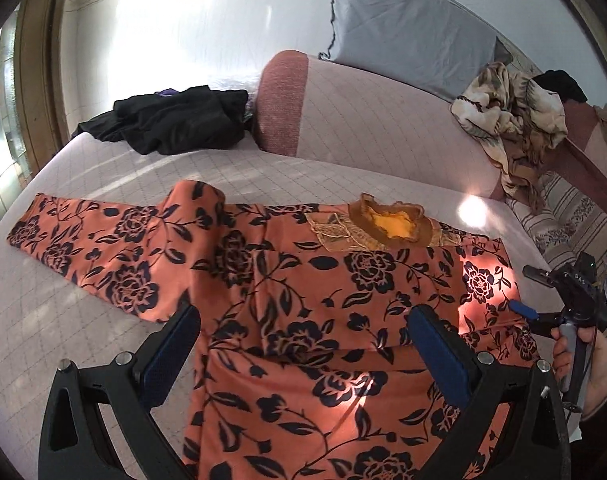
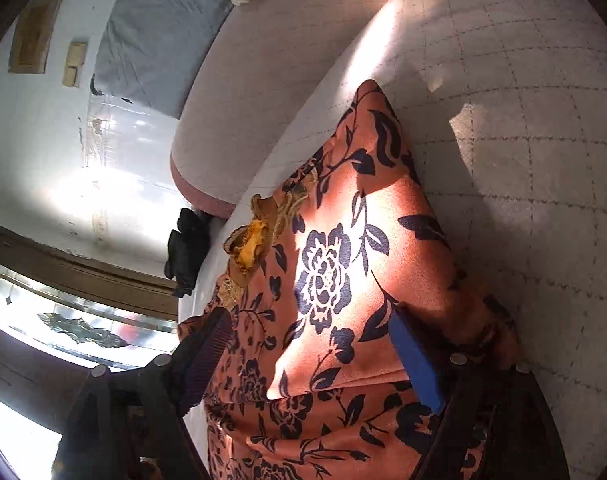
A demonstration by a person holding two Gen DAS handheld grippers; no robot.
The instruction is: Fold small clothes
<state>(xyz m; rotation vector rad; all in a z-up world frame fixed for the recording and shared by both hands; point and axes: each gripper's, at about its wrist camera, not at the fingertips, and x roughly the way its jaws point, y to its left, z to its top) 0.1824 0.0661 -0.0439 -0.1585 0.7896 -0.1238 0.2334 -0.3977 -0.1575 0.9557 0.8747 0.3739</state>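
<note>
The left hand-held gripper [image 1: 303, 344] is hovering wide open over the orange black-flowered top [image 1: 303, 300] on the bed [image 1: 83, 320]; the right hand-held gripper [image 2: 315, 356], also open, is straddling the folded-in sleeve. Next, probably the far-left sleeve.

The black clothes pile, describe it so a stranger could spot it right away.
Start at the quilted pale bed and follow it back to the wall. The black clothes pile lies there, left of the pink rolled bolster. It alone is plain black; the floral top is orange and the crumpled scarf beige.

both tools gape: left tool [image 1: 303, 334], right tool [image 2: 311, 350].
</note>
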